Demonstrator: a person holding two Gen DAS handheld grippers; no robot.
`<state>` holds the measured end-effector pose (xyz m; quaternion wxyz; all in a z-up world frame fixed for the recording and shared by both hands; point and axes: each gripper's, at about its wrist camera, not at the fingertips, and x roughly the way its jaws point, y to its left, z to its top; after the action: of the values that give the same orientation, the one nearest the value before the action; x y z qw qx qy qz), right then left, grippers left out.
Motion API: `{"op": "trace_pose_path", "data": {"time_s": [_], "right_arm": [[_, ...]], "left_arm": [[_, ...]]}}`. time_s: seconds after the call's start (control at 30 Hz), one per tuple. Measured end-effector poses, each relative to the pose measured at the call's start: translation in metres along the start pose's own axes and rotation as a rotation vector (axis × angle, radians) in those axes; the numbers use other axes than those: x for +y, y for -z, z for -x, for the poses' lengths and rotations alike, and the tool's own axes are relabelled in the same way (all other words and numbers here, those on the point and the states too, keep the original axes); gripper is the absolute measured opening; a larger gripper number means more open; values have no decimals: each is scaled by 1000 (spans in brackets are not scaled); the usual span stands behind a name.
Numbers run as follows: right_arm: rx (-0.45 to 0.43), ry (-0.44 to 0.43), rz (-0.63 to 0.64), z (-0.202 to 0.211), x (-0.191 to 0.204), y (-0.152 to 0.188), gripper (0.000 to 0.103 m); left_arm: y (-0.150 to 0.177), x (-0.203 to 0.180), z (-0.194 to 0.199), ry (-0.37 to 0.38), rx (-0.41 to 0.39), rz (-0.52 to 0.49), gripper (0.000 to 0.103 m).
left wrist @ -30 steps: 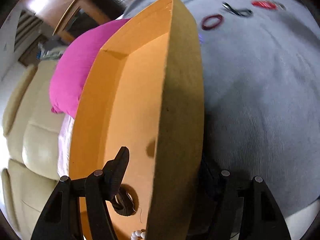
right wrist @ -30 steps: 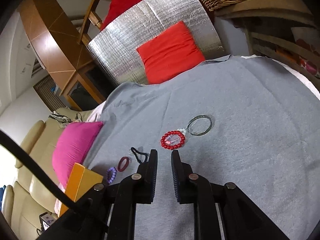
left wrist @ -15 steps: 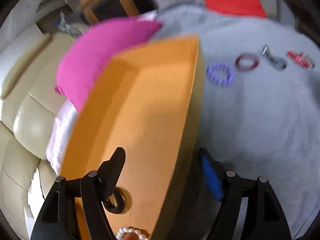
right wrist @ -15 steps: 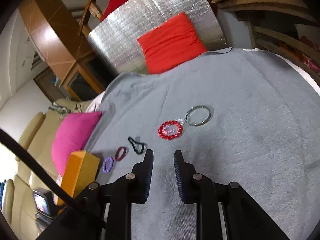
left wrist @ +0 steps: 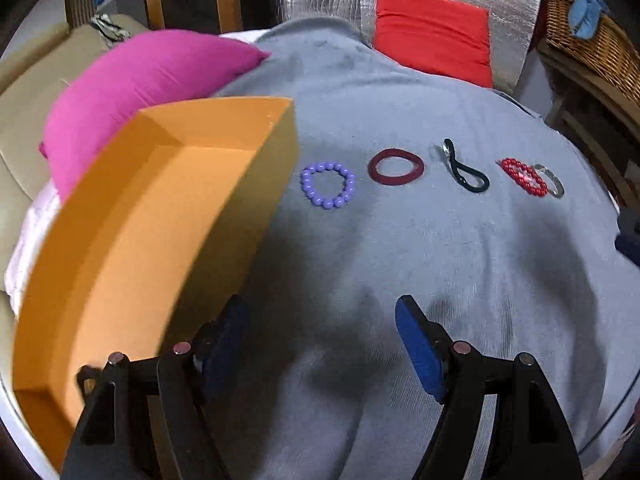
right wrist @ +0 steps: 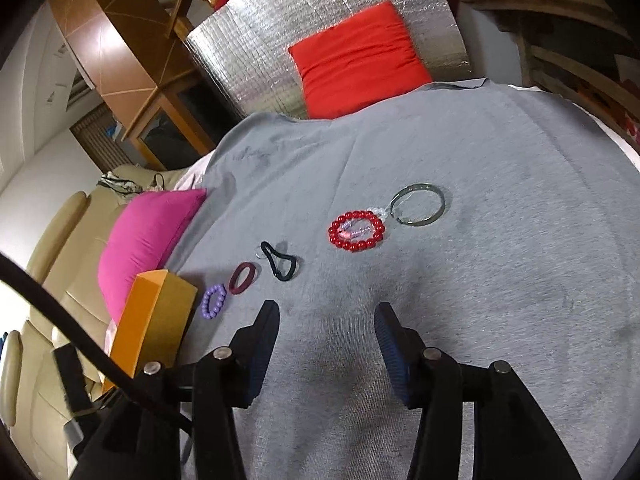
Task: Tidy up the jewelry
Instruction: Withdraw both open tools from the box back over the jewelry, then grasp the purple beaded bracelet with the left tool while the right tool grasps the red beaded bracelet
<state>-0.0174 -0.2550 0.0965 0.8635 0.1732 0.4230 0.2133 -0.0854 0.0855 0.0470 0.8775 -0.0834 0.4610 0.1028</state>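
Standing wide with nothing between them, both jaws hover over grey cloth (left wrist: 360,260); the right's have just been opening.

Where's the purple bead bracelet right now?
The purple bead bracelet lies on the grey cloth, between the orange box and the dark red ring band.

No readable txt, labels, brands or nos. anywhere in either view. Orange box (left wrist: 132,240), jewelry, cushions & fingers (right wrist: 390,344) carry no legible marks; bkgd stuff too blurred to tell.
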Motion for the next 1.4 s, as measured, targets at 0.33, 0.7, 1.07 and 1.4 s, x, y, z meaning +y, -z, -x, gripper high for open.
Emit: {"op": "trace_pose_path", "data": {"time_s": [0.33, 0.7, 1.07, 1.4], "right_arm": [[23, 4, -8, -6, -5, 4, 53], [41, 24, -1, -12, -9, 4, 53], [35, 37, -59, -16, -20, 1, 53], [21, 52, -59, -24, -21, -10, 53]], "left_arm": [[-43, -25, -35, 65, -7, -49, 77], [-62, -36, -78, 57, 34, -136, 68], [-68, -20, -85, 302, 39, -106, 25], [-54, -31, -73, 453, 71, -164, 11]]}}
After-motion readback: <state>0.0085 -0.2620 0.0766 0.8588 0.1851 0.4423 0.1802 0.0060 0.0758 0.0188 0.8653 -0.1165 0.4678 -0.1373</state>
